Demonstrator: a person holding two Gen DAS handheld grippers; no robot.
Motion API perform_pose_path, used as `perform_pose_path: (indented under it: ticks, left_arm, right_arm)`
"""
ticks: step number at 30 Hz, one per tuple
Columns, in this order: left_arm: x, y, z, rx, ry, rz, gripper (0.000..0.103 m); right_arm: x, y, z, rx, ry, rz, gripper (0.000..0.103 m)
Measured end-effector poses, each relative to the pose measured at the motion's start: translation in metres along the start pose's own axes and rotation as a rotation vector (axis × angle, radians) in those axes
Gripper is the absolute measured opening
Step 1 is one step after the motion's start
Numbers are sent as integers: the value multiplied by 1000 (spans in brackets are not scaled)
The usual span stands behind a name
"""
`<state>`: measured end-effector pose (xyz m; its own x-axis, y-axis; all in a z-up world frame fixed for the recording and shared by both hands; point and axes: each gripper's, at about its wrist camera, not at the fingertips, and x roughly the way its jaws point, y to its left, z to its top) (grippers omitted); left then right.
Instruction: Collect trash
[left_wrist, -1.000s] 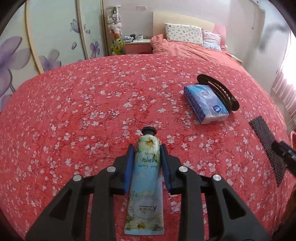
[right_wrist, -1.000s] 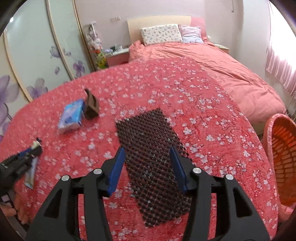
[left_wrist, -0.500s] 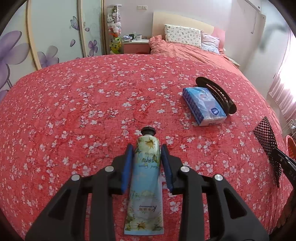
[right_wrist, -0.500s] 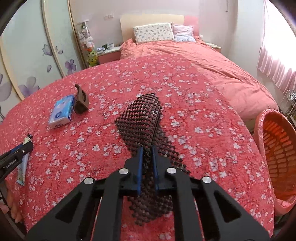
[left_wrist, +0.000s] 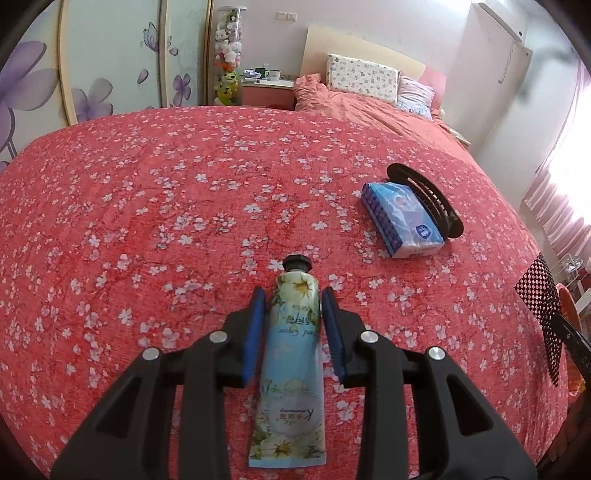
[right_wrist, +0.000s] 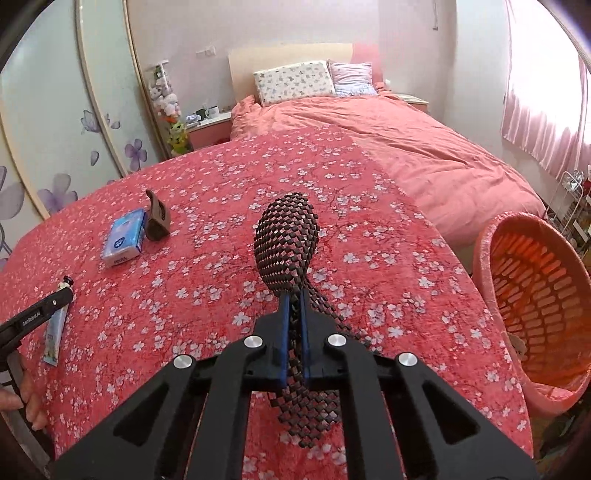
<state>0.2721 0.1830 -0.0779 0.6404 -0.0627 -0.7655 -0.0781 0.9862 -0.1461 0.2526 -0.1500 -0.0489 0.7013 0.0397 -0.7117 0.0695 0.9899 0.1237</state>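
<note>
The dark mesh mat is pinched by the right gripper, tilted down over the bed's right edge near the orange basket. The cream tube is clamped by the left gripper, also tilted down.

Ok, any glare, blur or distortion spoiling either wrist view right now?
Left wrist: window blown out at right, fisheye bows the bedspread, tube sharp. Right wrist: curtain glares, basket stretched at the rim, mesh mat crisp.
</note>
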Motion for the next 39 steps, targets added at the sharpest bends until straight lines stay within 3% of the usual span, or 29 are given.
perform_pose_path:
  ticks: [10, 19, 28, 39]
  left_arm:
    - [-5, 2, 2, -20, 17, -17, 27]
    - [-30, -18, 3, 25, -22, -14, 27]
    - [-56, -72, 5, 108, -55, -72, 27]
    - [-89, -161, 3, 208, -89, -217, 27]
  right_arm:
    - [-13, -4, 2, 6, -29, 27, 5]
    - [-30, -13, 4, 32, -82, 45, 6]
    - [-52, -27, 5, 44, -139, 49, 6]
    - [-87, -64, 7, 107, -232, 31, 5]
